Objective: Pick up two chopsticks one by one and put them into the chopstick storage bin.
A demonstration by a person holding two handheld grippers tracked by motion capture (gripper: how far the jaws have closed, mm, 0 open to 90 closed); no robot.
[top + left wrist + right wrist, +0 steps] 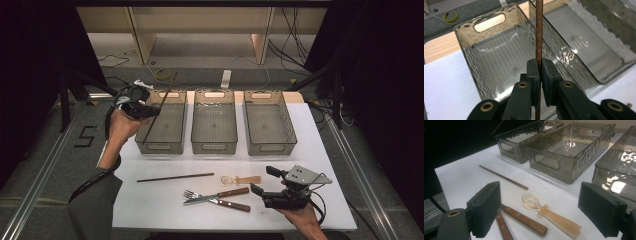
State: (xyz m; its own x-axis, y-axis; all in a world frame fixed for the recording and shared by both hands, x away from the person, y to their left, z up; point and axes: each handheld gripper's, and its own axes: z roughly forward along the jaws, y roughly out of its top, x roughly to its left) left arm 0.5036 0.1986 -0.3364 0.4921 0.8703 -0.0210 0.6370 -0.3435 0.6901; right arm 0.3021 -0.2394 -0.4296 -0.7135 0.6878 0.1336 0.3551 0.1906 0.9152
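Nearest the person, the right gripper (pixel 269 181) hovers low over the worktop (pixel 150 205), jaws apart and empty, just right of the spoon (pixel 241 179), fork (pixel 215 194) and knife (pixel 220 202); drifting left could nudge them. A second chopstick (pixel 175 177) lies beyond. Farther off, the left gripper (pixel 150 111), raised with forearm angled forward, is clamped on 1 chopstick (pixel 539 32) tilted over the left bin (pixel 162 146). The pinch is narrow, so I judge it could pivot or slip, catching the rim.

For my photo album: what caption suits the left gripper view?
Hand-held gripper shut on a wooden chopstick, held above a clear plastic bin.
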